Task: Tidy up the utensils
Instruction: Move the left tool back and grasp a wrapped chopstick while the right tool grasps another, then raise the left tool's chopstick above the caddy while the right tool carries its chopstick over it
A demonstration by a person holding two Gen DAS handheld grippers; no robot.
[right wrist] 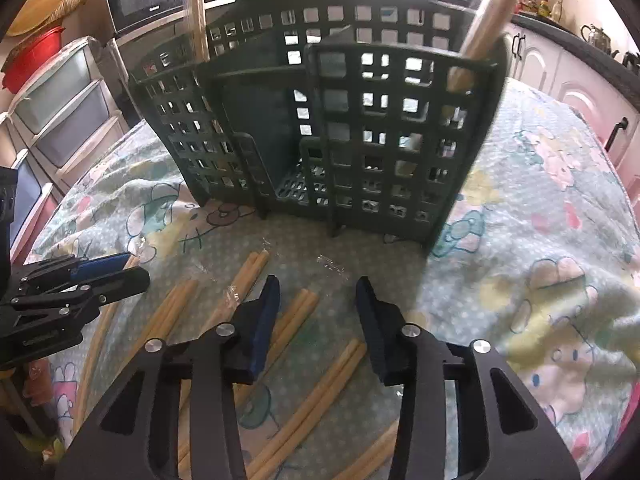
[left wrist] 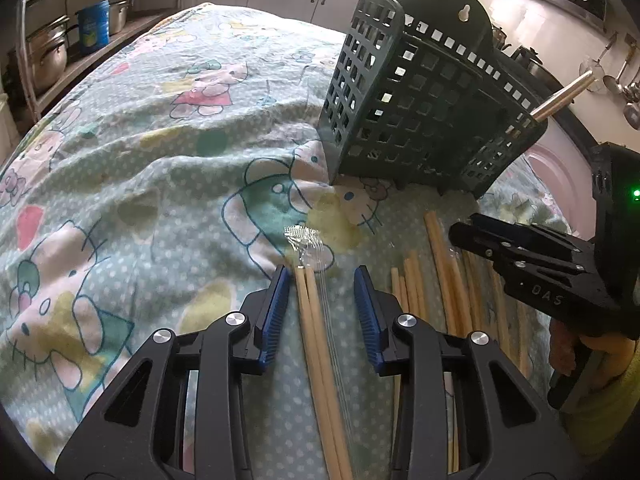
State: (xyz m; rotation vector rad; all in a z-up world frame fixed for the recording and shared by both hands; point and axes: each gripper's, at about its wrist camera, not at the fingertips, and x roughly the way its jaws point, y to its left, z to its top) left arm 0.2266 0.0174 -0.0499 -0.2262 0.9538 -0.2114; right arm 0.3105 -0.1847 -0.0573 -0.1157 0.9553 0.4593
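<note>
Both tools angle downward, left tool and right tool spread over wrapped chopsticks.

The rack blocks the way at one o'clock; bare cloth lies open from nine to twelve; chopsticks crowd three o'clock.

- The cloth is pale blue-green with white dots and cartoon cats in pink, yellow and teal.
- The utensil holder is dark green, a grid of square holes.
- The chopsticks are light tan wood.
- Both grippers are black; the left gripper has blue ribbed pads.
</note>
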